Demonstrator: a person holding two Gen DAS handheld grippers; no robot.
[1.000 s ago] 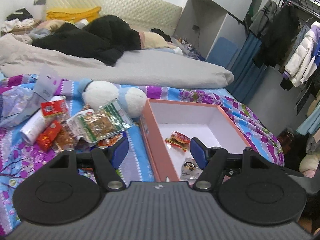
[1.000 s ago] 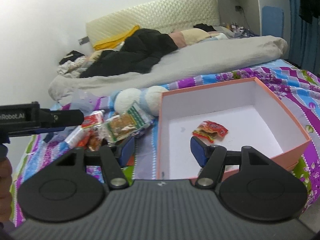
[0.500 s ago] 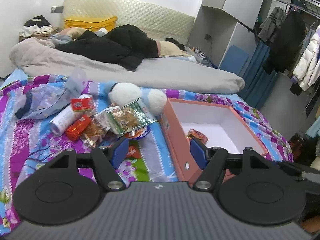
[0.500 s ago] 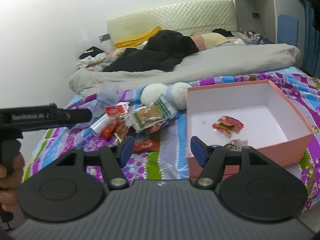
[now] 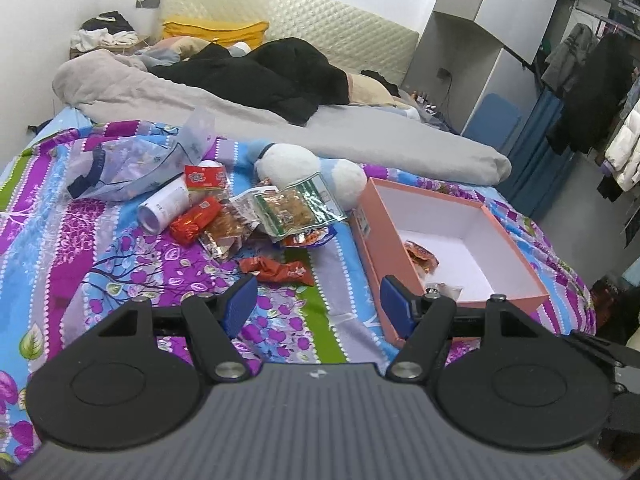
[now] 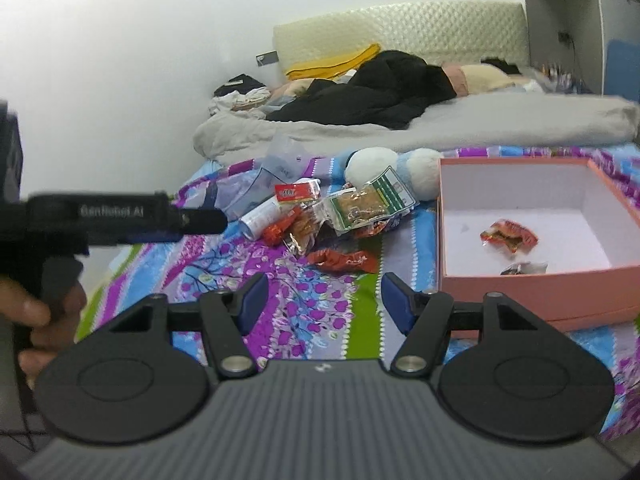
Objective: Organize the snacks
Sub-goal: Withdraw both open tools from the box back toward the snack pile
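The left claw (image 6: 200, 222) is appearing blurred in the right wrist view, its body running off the left edge. The hand (image 6: 40, 312) gripping it is also being cropped there. The pink box (image 5: 404, 276) wall is hiding part of the small dark packet (image 5: 444, 291) (print too small to read). The snack pile (image 5: 256, 216) is overlapping; lower wrappers are staying partly covered.

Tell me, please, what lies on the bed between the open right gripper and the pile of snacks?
Only the crumpled red wrapper lies there, on the floral sheet, ahead of the right gripper and before the snack pile. The right wrist view shows it.
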